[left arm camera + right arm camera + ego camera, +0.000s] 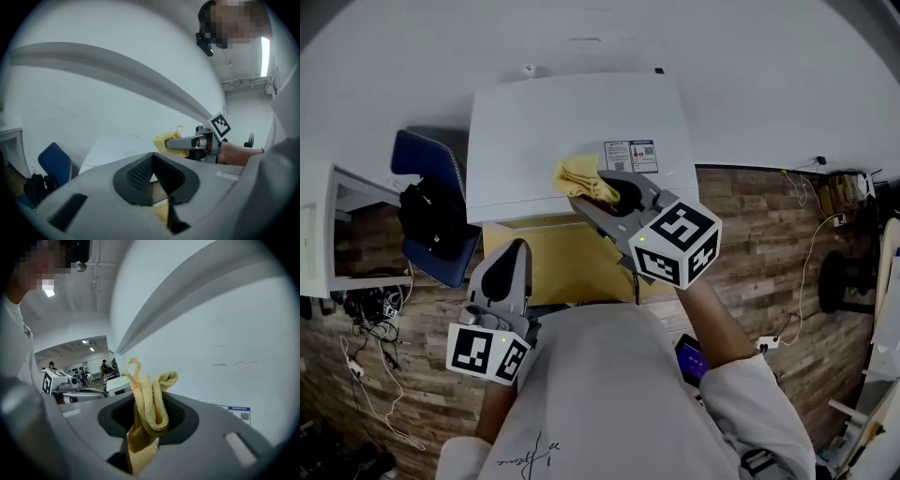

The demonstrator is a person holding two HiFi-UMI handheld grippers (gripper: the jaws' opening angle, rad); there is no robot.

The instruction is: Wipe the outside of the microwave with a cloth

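The white microwave (pixel 581 127) stands against the wall, and I look down on its top. A crumpled yellow cloth (pixel 579 178) rests on the top's front edge, with my right gripper (pixel 598 192) shut on it. In the right gripper view the cloth (pixel 151 401) sticks up folded between the jaws, beside a printed label (pixel 233 412) on the microwave. My left gripper (pixel 512 251) is lower and to the left, in front of the microwave, jaws together with nothing in them. The left gripper view shows the right gripper (pixel 180 142) with the cloth (pixel 164 139) over the white top (pixel 112 147).
A yellowish tabletop (pixel 558 258) juts out below the microwave's front. A blue chair (pixel 427 159) with a black bag (pixel 431 220) stands at the left, beside a white shelf unit (pixel 323 225). Cables (pixel 366 319) lie on the wooden floor.
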